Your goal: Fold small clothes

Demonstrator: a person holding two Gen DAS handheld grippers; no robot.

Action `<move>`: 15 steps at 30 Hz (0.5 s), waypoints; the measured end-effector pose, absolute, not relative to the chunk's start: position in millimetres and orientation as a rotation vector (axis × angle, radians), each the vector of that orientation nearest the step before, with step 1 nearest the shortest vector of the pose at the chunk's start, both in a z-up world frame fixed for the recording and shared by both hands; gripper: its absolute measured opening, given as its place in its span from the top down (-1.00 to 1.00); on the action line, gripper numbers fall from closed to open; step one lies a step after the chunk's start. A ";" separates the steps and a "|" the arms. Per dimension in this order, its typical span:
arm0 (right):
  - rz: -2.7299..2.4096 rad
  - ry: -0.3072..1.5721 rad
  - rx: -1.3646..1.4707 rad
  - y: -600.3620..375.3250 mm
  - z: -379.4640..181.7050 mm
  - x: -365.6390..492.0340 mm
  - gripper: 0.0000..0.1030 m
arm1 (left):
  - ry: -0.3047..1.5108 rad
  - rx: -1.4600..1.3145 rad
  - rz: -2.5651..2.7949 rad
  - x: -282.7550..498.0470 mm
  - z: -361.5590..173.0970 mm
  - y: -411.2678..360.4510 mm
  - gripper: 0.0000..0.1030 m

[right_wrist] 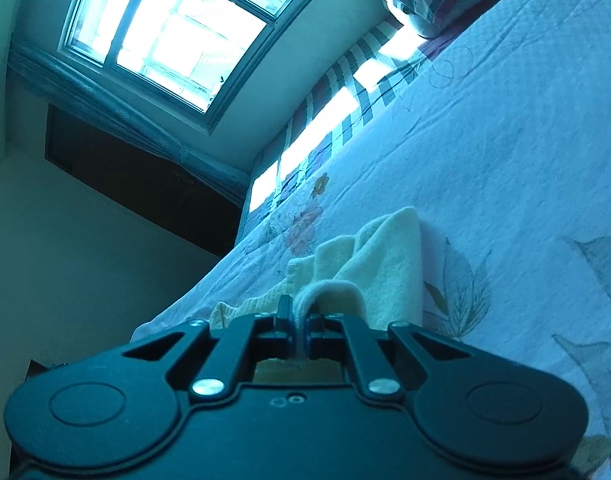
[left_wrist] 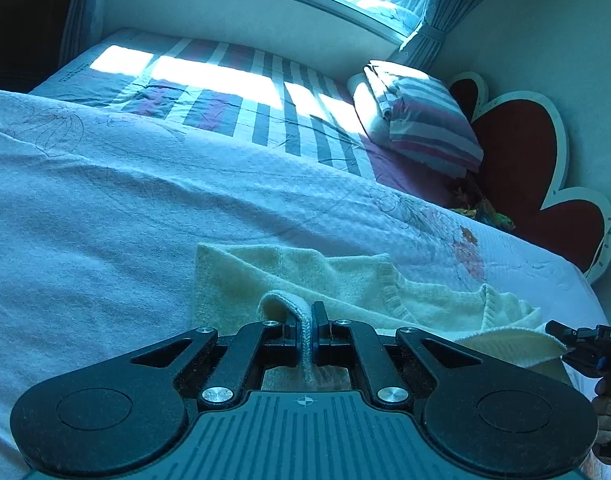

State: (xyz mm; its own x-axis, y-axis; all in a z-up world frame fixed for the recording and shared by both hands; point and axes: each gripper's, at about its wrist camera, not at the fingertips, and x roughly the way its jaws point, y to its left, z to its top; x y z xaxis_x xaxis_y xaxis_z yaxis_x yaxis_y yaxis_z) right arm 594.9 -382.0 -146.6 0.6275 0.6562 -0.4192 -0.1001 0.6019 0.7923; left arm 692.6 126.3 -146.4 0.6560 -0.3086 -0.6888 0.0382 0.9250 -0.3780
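A small cream knitted sweater point(left_wrist: 305, 276) lies on the pale quilted bedspread point(left_wrist: 105, 208). My left gripper point(left_wrist: 304, 326) is shut on a ribbed edge of the sweater, which is pinched between its jaws. My right gripper point(right_wrist: 297, 330) is shut on another edge of the same sweater point(right_wrist: 385, 264) and shows in the left wrist view at the right edge point(left_wrist: 577, 344), where it holds the sweater's right corner. Both held edges are lifted slightly off the bed.
A striped sheet point(left_wrist: 225, 92) covers the far half of the bed. A striped pillow point(left_wrist: 421, 116) lies by a red flower-shaped headboard point(left_wrist: 517, 148). A window point(right_wrist: 173, 36) with curtains is beyond the bed. The bed's edge point(right_wrist: 177, 304) drops off to the left in the right wrist view.
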 end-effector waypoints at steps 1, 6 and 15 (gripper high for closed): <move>0.476 0.781 0.823 -383.1 -150.9 599.9 0.78 | 0.834 -0.364 -0.197 694.8 -147.6 126.5 0.91; 0.382 0.673 0.856 -405.5 -145.6 597.5 0.45 | 0.741 -0.411 -0.214 684.0 -141.3 139.5 0.73; 0.464 0.668 0.518 -385.8 -119.9 591.9 0.35 | 0.623 -0.155 -0.222 674.2 -117.9 146.8 -0.70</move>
